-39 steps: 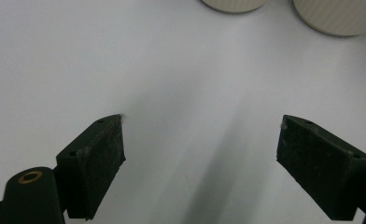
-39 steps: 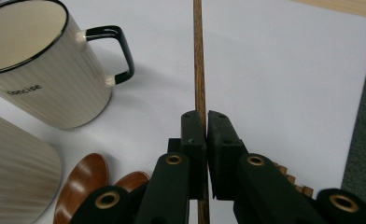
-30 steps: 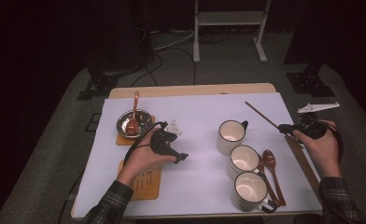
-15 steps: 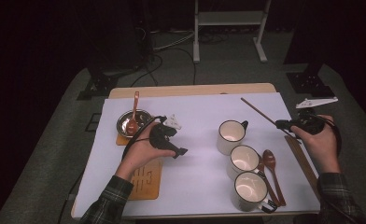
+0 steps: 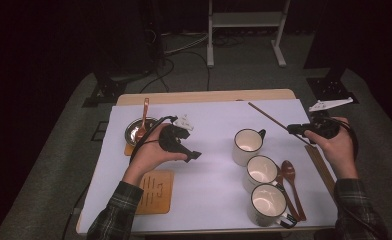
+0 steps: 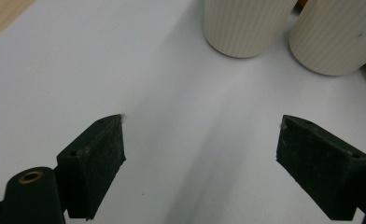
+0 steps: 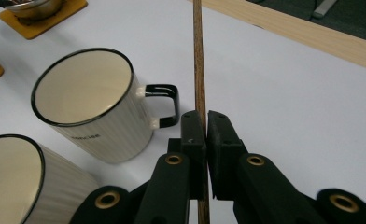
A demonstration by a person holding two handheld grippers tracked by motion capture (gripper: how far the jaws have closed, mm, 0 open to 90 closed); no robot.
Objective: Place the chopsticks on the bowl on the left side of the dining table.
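Note:
My right gripper (image 5: 291,128) is shut on a thin wooden stick (image 5: 269,117) that slants up and left over the white table cover. In the right gripper view the stick (image 7: 199,65) runs straight up from between my closed right gripper (image 7: 206,114), beside a cream mug with a black handle (image 7: 92,105). My left gripper (image 5: 195,155), held in the left hand at mid table, points toward the mugs. In its own view the left gripper (image 6: 202,123) stands open over bare white cover with nothing between the jaws.
Three cream mugs (image 5: 246,146) (image 5: 261,171) (image 5: 268,204) stand in a diagonal row at the right, with wooden spoons (image 5: 289,182) beside them. A metal bowl with a spoon (image 5: 139,131) sits on a coaster at the left. An orange coaster (image 5: 156,192) lies near the front edge.
Both hands have lifted a little. The right gripper carried the stick slightly leftward and away from the person. Jaws are unchanged.

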